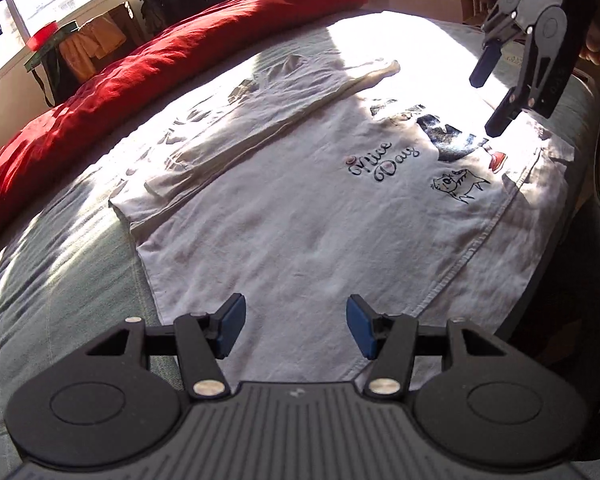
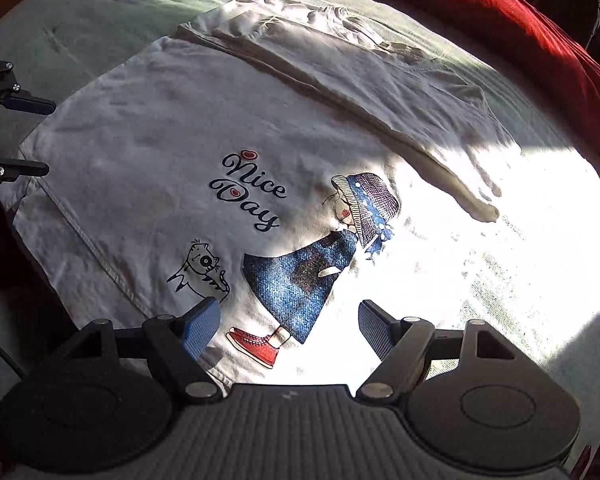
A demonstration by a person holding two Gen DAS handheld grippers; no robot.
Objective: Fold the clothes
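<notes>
A white T-shirt (image 1: pixel 300 220) (image 2: pixel 160 120) printed with "Nice Day", a girl in a blue dress and a cat lies flat on the bed. Its far side is folded inward as a long strip (image 1: pixel 260 120) (image 2: pixel 360 92). My left gripper (image 1: pixel 296 328) hovers open over the shirt near one side edge, with nothing between its blue pads. It also shows at the left edge of the right wrist view (image 2: pixel 32 136). My right gripper (image 2: pixel 288 326) stands open above the girl's red shoe, holding nothing. In the left wrist view it hangs at the upper right (image 1: pixel 488 100).
The shirt rests on a grey-green bed sheet (image 1: pixel 40 260) (image 2: pixel 60 12), part of it in harsh sunlight. A red duvet (image 1: pixel 160 60) (image 2: pixel 520 20) is bunched along the bed's far side. Behind it are a window and hanging clothes (image 1: pixel 100 36). The bed's near edge drops into dark shadow.
</notes>
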